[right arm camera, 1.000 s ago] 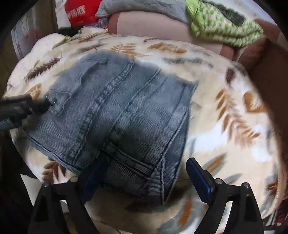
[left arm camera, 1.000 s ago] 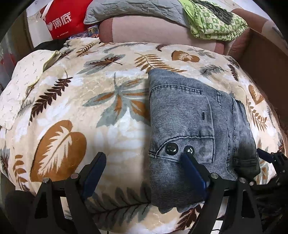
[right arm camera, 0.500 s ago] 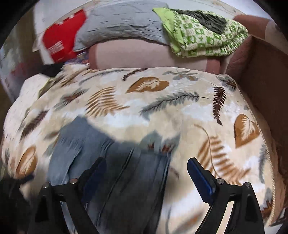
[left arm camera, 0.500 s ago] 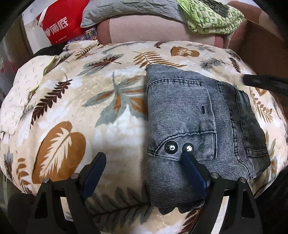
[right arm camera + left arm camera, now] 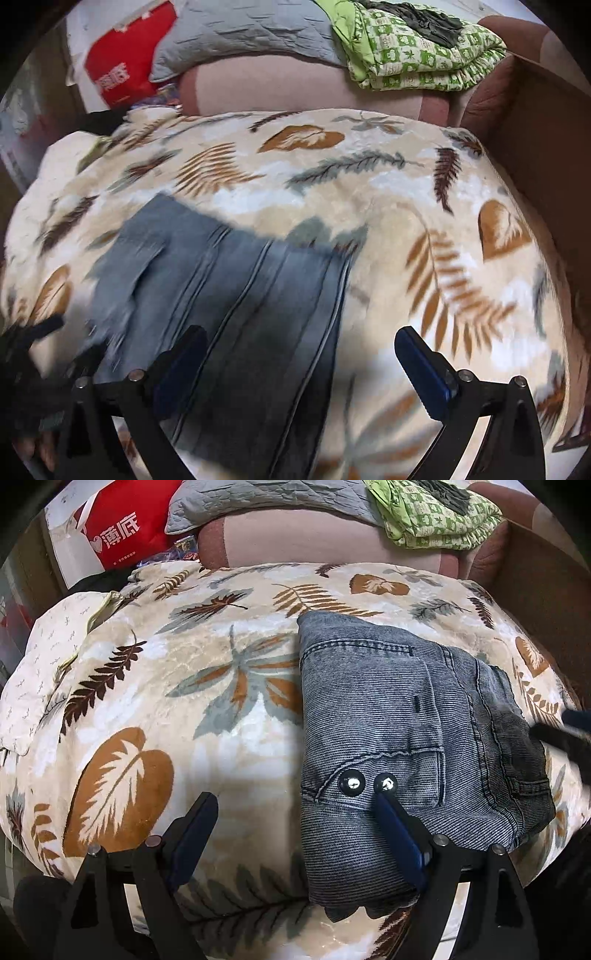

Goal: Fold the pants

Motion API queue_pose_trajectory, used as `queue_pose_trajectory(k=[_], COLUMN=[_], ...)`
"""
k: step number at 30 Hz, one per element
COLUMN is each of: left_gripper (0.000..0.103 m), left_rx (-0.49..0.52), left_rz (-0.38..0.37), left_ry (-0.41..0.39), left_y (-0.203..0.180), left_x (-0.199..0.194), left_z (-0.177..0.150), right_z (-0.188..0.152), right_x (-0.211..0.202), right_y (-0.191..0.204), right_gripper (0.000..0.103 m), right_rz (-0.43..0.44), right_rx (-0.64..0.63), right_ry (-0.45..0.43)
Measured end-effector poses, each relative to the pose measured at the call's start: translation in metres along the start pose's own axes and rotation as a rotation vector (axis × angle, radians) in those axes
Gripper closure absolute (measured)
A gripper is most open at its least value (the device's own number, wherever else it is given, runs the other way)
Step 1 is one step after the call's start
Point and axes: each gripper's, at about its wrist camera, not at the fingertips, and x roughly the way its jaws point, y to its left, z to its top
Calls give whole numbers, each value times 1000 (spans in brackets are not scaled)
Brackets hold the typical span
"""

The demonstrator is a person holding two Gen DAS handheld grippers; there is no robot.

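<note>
Left wrist view: the folded pants (image 5: 399,746) lie on the leaf-print blanket (image 5: 184,686), a compact grey-blue denim bundle with two metal buttons (image 5: 367,783) near its close edge. The left hand-held gripper (image 5: 295,805) hangs over the blanket with its jaws wide apart and nothing between the pads; one finger (image 5: 397,830) sits over the pants just beside the buttons, the other (image 5: 192,827) over bare blanket beside the pants. Beyond the pants, past the blanket's far edge, are a pink cushion (image 5: 314,535), a grey quilt (image 5: 266,498), a green patterned cloth (image 5: 436,517) and a red bag (image 5: 118,528). A dark blurred shape at the pants' right edge seems to be part of the other tool.

Right wrist view: the picture is smeared by motion. The pants (image 5: 229,295) lie on the blanket (image 5: 406,221), reaching under the right hand-held gripper (image 5: 295,354). Its jaws are opening, already very wide, and grip nothing: one finger (image 5: 181,362) is over the denim, the other (image 5: 421,365) over bare blanket beside the pants. Beyond the pants, the green cloth (image 5: 424,48) and grey quilt (image 5: 240,33) rest on the cushion (image 5: 295,88).
</note>
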Motion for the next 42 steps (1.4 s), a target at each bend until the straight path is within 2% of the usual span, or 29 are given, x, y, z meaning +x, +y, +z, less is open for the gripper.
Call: queue_pose_trajectory(k=[3,5,7,8,11,14,15,17,18,19,20,22,23,25,27,28,29,31,33,35,37,38,39,40,42], left_gripper=[16,16,16,16,16,16,16,16,16,16,16,16,16,16,18,19,28,37,37,34,30,30,32,45,60], left_rx=[0,3,7,1,-84,-203,-249,-282,-292,-295,-301,-317,-325,-317,-295,-282,-259,-229,-226,-230,-243,-240,-226,-205,-155], left_rz=[2,0,-2,-10,-110,-234,-289,-362,-402,-409,-422,-499,-513,-524,-511,-503,-497,-493,-471,-469,-478,-474,-454,-441,-398], left_ry=[0,8,1,5,-19,-55,-28,20,45,63,81,110,126,157,184,175,165,169,172,158,158,156,149,142,120], left_y=[0,-1,-1,1,19,46,57,63,64,63,61,55,51,42,33,31,28,23,18,20,20,20,17,15,10], left_x=[0,0,-2,-2,-13,-20,-13,1,12,17,23,34,39,49,55,54,51,52,56,57,61,60,57,55,48], left_z=[0,0,-1,0,7,20,27,36,41,44,46,50,50,52,50,50,51,51,51,51,51,51,52,51,52], right_z=[-28,-47,-47,-43,-34,-28,-27,-24,-22,-20,-16,-12,-10,-11,-12,-11,-10,-11,-12,-12,-8,-7,-7,-6,-6], right_x=[-1,28,28,26,9,-2,0,11,13,17,23,34,45,60,75,72,69,70,81,85,80,79,77,75,70], right_y=[16,29,20,16,2,-31,-47,-70,-73,-75,-76,-75,-76,-77,-76,-71,-68,-68,-74,-74,-64,-57,-55,-53,-51], right_gripper=[0,1,0,0,0,0,0,1,1,1,1,3,7,13,25,25,26,29,37,35,35,40,51,55,66], right_rz=[-16,-48,-13,3,32,172,264,434,471,510,531,550,584,587,608,598,590,594,549,559,534,508,493,484,463], right_rx=[-57,-137,-74,-50,-9,134,218,365,393,404,405,425,446,477,501,480,454,457,472,489,416,378,359,344,318], right_ry=[19,124,106,129,85,80,92,127,134,138,146,173,196,232,276,268,259,258,277,280,274,275,273,268,261])
